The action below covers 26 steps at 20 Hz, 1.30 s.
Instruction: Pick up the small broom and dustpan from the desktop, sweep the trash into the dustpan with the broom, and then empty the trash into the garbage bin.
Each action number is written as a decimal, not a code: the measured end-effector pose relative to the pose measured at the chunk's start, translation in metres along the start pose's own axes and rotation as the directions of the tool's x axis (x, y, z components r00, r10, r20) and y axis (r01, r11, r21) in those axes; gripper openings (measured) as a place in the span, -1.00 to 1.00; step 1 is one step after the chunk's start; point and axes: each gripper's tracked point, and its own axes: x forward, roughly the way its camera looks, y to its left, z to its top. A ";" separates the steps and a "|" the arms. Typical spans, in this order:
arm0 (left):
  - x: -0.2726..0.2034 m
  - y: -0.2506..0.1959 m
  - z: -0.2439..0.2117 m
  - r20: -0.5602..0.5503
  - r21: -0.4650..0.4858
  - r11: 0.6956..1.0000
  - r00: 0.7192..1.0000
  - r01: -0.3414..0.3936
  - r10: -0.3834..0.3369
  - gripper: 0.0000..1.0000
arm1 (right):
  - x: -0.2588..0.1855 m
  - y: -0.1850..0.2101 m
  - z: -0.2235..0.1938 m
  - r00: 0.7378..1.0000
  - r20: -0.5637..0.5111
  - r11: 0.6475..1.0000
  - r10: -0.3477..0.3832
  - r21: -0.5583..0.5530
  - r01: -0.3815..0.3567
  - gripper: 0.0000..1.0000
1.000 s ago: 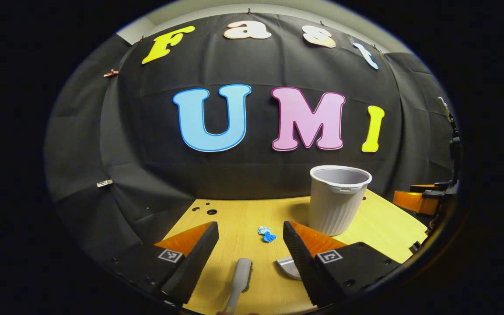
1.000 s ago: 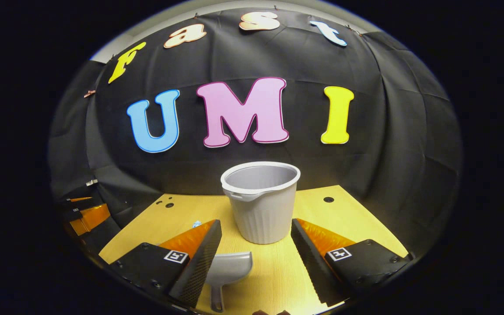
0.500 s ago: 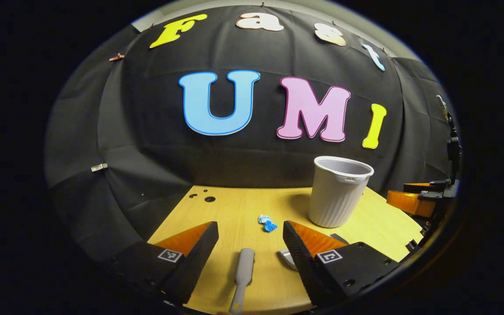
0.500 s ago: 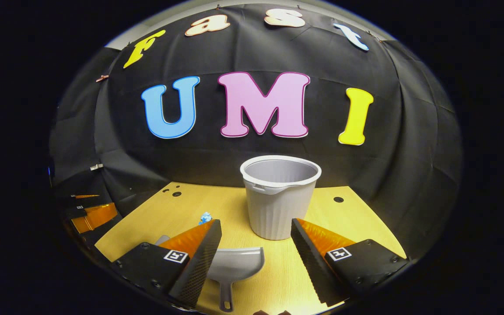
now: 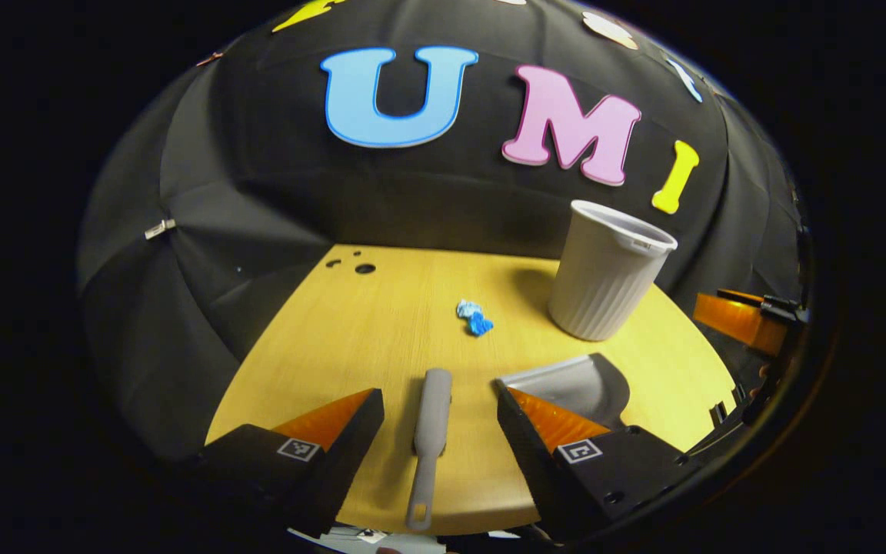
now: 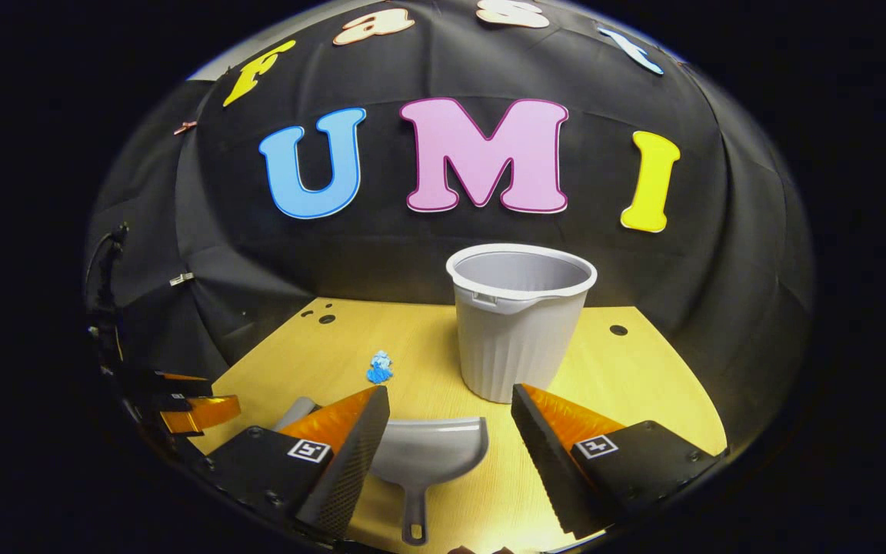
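Currently, what I read off both feeds:

Left claw: my left claw [image 5: 440,408] hangs above the near edge of the yellow wooden worktop [image 5: 381,323], fingers spread wide and gripping nothing. It also shows at the far left edge of the right gripper view [image 6: 197,412].

Right claw: my right claw [image 6: 449,408] sits low over the worktop [image 6: 643,385], likewise spread apart with nothing between the fingers. I see it at the right edge of the left gripper view [image 5: 743,319].

Broom: the small grey plastic broom with a slim handle [image 5: 429,438] lies flat on the worktop, lengthwise in the gap between the left claw's fingers, handle end toward me, touching neither finger. In the right gripper view a grey tip of it [image 6: 297,412] peeks out behind the right claw's left finger.

Dustpan: the small grey plastic dustpan [image 6: 426,454] lies flat between the right claw's fingers, its short handle pointing toward me and its scoop mouth facing the bin; the left finger overlaps its edge. In the left gripper view it [image 5: 577,381] lies just right of the broom.

Trash: a little crumpled blue and white scrap [image 5: 474,318] rests on the worktop beyond the broom, left of the bin [image 6: 379,368].

Bin: the ribbed pale grey plastic garbage bin [image 6: 521,323] stands upright near the back of the worktop, mouth open [image 5: 611,269].
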 end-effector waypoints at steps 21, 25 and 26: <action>0.084 0.011 -0.137 -0.429 0.116 0.991 0.903 0.059 -0.003 0.84 | -0.038 -0.024 -0.051 0.987 -0.134 0.995 -0.094 -0.027 0.091 0.97; 0.087 0.012 -0.143 -0.447 0.129 0.989 0.894 0.068 -0.003 0.45 | -0.039 -0.023 -0.060 0.981 -0.160 0.994 -0.106 0.010 0.109 0.96; 0.087 0.014 -0.141 -0.441 0.142 0.988 0.898 0.068 0.002 0.43 | -0.037 -0.021 -0.063 0.979 -0.173 0.993 -0.106 0.024 0.112 0.96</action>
